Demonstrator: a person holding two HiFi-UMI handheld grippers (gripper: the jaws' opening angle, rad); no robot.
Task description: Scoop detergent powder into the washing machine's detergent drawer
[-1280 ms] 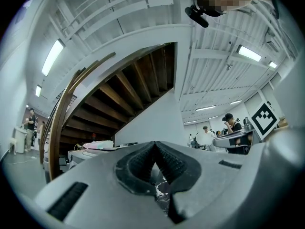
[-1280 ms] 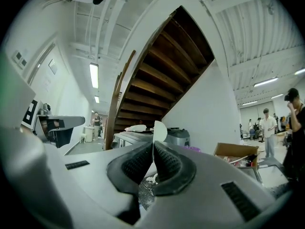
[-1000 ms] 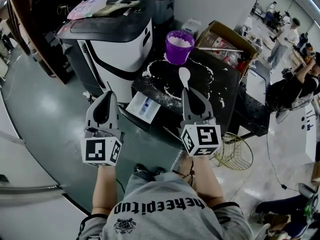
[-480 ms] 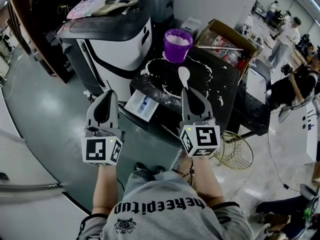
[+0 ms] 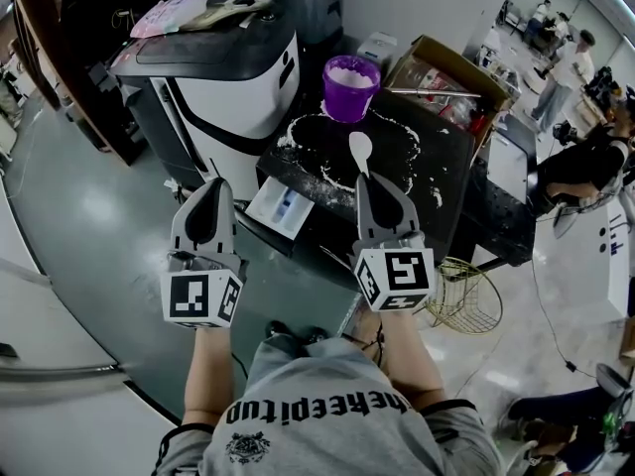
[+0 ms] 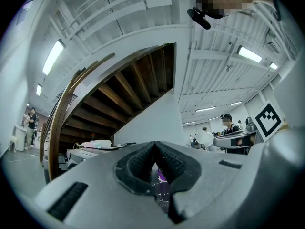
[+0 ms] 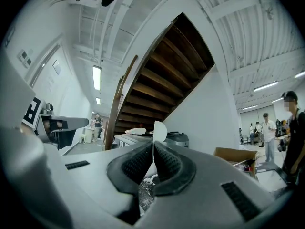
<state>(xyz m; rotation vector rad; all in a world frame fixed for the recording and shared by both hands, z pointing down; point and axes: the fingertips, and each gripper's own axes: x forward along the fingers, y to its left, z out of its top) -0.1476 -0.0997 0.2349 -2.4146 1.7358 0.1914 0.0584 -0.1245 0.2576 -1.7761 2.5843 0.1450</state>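
White, probably plastic, round-bowled spoon [image 5: 359, 149] pinched between ribbed pads [image 7: 135, 165] of the right gripper [image 5: 365, 181]; left gripper [image 5: 211, 188] closed, empty.

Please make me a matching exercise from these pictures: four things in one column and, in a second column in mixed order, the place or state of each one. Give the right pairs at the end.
Things
1. purple cup
2. white spoon
3. detergent drawer
4. wire basket

Places or states
A. clamped in the right gripper
B. low down, to the right of the black table
C. pulled out of the washing machine
D. holds white powder, at the table's far edge

Pairs: 1-D, 2-A, 3-C, 4-B
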